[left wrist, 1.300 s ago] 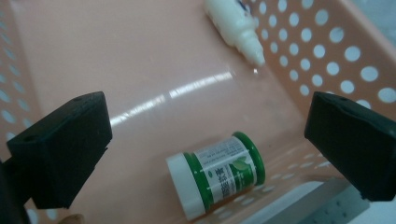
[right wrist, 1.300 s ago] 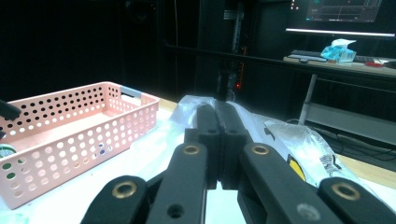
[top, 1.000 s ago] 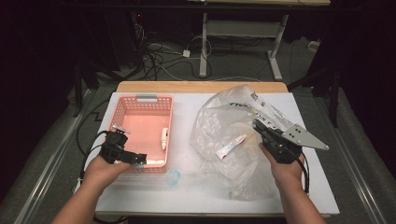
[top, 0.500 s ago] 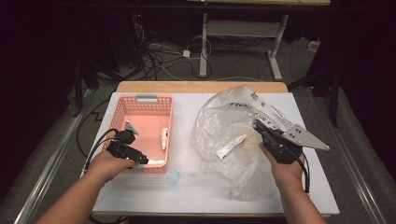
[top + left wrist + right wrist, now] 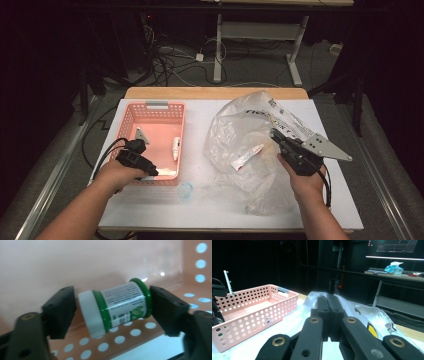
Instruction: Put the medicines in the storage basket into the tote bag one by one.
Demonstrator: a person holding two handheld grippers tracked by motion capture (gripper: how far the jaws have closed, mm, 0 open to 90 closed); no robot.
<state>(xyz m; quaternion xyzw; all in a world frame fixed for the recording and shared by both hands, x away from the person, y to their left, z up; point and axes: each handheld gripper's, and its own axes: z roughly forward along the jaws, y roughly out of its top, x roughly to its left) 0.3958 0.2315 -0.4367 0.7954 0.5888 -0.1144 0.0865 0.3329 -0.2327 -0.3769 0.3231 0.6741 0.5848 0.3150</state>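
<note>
A small jar with a white lid and green bands lies sideways between the jaws of my left gripper, which is shut on it. That left gripper is at the near right corner of the pink basket, low inside it. My right gripper rests over the clear plastic bag, its jaws shut. I cannot tell whether any film is pinched. A red and white tube lies inside the bag.
A white tube lies in the basket near its right wall. A small clear round piece sits on the white table in front of the basket. The crumpled bag covers the table's right half.
My left hand has shifted slightly toward the basket's near wall with the jar still in the gripper. The right gripper and the bag have not moved.
</note>
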